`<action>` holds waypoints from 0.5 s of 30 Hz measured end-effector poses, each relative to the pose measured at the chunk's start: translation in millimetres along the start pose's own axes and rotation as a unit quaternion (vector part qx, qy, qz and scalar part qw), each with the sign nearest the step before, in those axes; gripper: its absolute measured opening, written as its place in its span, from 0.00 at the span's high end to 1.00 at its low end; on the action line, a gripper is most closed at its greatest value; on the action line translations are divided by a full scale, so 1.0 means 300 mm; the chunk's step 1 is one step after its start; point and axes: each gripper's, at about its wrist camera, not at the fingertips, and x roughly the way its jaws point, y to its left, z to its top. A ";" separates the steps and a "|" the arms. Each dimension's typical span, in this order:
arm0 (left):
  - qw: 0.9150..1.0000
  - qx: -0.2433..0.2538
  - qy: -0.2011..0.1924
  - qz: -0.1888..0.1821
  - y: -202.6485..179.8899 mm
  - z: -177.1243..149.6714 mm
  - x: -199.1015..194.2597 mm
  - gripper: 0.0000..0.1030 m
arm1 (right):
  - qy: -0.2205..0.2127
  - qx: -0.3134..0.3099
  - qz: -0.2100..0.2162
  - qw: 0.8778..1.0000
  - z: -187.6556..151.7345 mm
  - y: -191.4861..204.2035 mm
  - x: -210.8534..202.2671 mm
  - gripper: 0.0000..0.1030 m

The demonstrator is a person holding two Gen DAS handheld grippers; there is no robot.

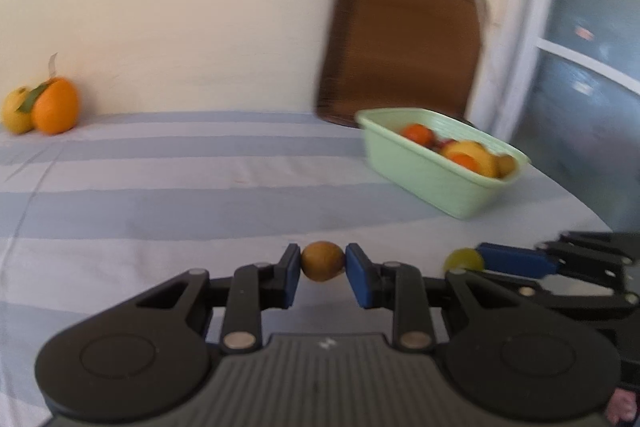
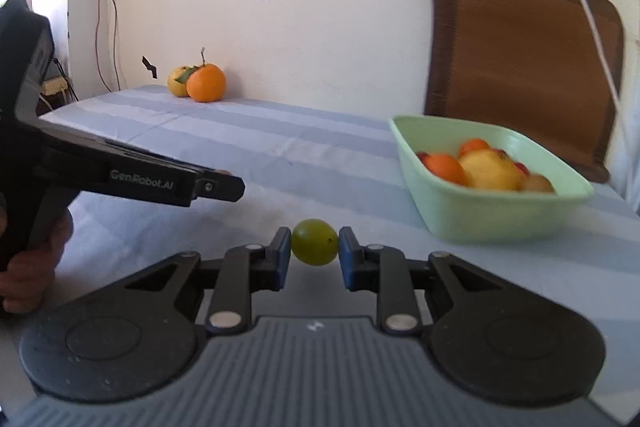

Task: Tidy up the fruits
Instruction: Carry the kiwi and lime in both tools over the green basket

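Left tool: pinching a small brown fruit between its blue pads, held above the striped worktop.
Right tool: pinching a green grape, pads on both sides of it; the same grape shows at the tool's tip in the left view.
Basket: pale green, ahead and to the right of both tools, already holding oranges, a yellow fruit and some red pieces; exact count unclear, the view is blurred.
Loose fruit: an orange touching a yellowish citrus, far back at the wall, well apart from the basket.
Step (judged): carrying both small fruits toward the basket.
Risk 1: both fruits are round and held only at two small contact spots; a tilt or jolt could roll one out.
Risk 2: squeezing harder could burst the grape.
Risk 3: tools sit close side by side; arriving at the basket together could knock them into each other or its rim.
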 end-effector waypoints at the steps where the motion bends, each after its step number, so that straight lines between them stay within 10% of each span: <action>1: 1.000 0.006 0.006 -0.006 -0.021 -0.003 0.004 0.75 | 0.003 0.000 -0.001 1.000 -0.006 -0.002 -0.001 0.72; 15: 1.000 0.004 0.026 0.008 -0.045 -0.017 0.007 0.68 | 0.011 0.015 0.008 1.000 -0.023 -0.013 0.001 0.65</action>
